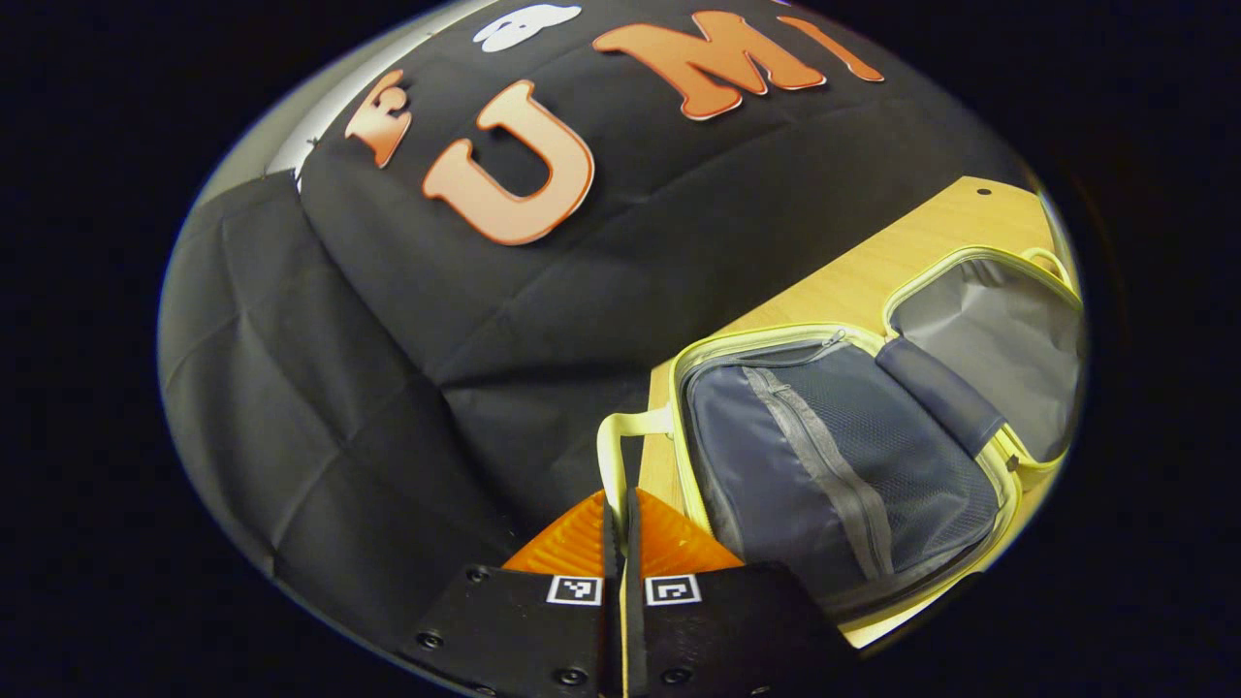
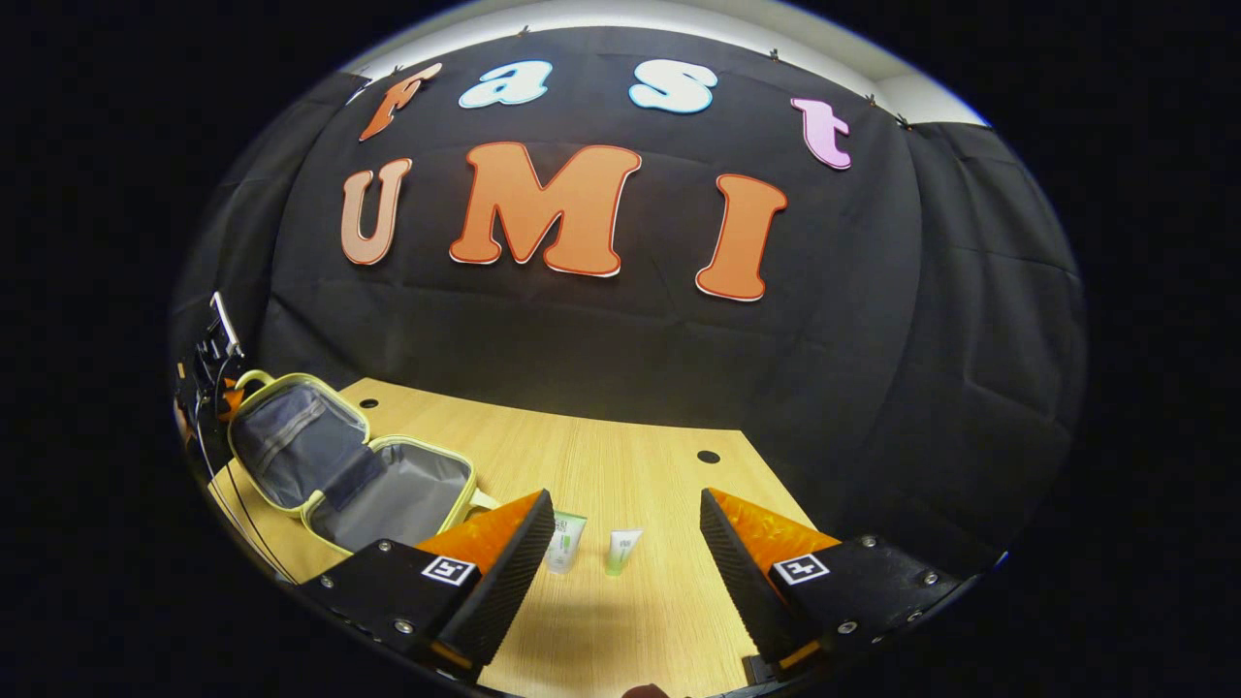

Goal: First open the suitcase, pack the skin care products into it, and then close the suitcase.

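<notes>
The small suitcase (image 1: 834, 456) with pale yellow trim lies open on the wooden table (image 1: 853, 281). Its half with the mesh zip pocket is nearest me and the grey-lined half (image 1: 1008, 359) lies beyond. My left gripper (image 1: 620, 496) is shut on the suitcase's pale yellow handle (image 1: 609, 451), which loops into the fingers. In the right gripper view the open suitcase (image 2: 388, 499) sits at the left, its mesh half (image 2: 291, 441) tilted up. My right gripper (image 2: 625, 499) hangs open above the table. Two small skin care tubes (image 2: 565, 541) (image 2: 623, 551) lie on the wood ahead, between its fingers.
The black cloth wall runs along the table's far edge. The tabletop (image 2: 620, 465) has small round holes near the back (image 2: 709, 456). The other gripper and dark gear (image 2: 208, 359) show at the far left beside the suitcase.
</notes>
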A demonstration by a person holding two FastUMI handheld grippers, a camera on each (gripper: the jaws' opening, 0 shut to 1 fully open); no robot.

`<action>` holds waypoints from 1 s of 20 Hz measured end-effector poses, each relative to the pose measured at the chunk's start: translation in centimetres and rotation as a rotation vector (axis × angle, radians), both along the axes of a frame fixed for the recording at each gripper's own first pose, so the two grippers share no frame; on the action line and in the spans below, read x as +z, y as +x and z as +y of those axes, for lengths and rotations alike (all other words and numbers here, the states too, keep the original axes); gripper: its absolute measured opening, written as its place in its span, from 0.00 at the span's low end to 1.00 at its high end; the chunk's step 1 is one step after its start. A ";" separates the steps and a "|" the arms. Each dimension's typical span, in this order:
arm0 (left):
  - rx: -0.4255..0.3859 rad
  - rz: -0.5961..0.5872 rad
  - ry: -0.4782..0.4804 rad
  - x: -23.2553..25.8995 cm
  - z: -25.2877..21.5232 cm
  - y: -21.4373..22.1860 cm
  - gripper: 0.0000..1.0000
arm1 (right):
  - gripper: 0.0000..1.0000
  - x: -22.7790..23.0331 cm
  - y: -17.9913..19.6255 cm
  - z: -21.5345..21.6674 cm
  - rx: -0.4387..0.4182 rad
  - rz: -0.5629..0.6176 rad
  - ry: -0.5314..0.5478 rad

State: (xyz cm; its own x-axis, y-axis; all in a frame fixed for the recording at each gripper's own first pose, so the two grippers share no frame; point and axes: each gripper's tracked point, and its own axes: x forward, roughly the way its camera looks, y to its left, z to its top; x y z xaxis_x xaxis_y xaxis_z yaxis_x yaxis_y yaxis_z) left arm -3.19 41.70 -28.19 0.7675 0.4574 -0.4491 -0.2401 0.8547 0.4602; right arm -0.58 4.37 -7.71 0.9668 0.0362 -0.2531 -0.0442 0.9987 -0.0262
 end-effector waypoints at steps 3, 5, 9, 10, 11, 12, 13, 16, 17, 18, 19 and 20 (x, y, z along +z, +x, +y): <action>0.042 0.098 -0.065 -3.7 0.3 -2.1 0.10 | 0.96 -0.8 0.6 -0.4 0.011 0.016 0.010; 0.071 0.129 -0.107 -5.2 0.1 -2.9 0.11 | 0.96 -1.3 0.7 -0.4 0.025 0.026 0.007; 0.145 0.110 -0.055 -5.2 1.1 -1.6 0.21 | 0.96 -2.2 1.3 -0.6 0.057 0.046 -0.016; 0.139 0.101 -0.063 -4.5 0.2 -1.4 0.27 | 0.96 -2.2 1.4 -0.8 0.061 0.045 -0.018; 0.127 0.080 -0.058 -3.6 -0.4 -0.6 0.34 | 0.96 -2.1 1.7 -1.0 0.065 0.040 -0.018; 0.121 0.058 -0.051 -2.4 -1.7 0.0 0.46 | 0.96 -2.2 1.8 -1.3 0.066 0.039 -0.017; 0.107 0.020 -0.055 -1.1 -3.7 0.4 0.51 | 0.96 -2.2 2.1 -1.5 0.067 0.037 -0.014; 0.018 -0.063 -0.153 1.1 -11.9 2.3 0.82 | 0.96 -2.7 2.7 -2.1 0.076 0.036 -0.003; -0.008 -0.092 -0.180 1.9 -14.9 2.9 0.85 | 0.96 -3.0 2.9 -2.3 0.080 0.044 0.000; -0.052 -0.118 -0.210 2.9 -18.3 3.6 0.88 | 0.96 -3.4 3.0 -2.3 0.091 0.051 0.009; -0.078 -0.133 -0.234 3.6 -21.0 4.2 0.89 | 0.96 -3.7 3.1 -2.5 0.100 0.056 0.016; -0.121 -0.143 -0.267 4.3 -24.1 4.9 0.88 | 0.96 -3.9 3.2 -2.5 0.114 0.062 0.022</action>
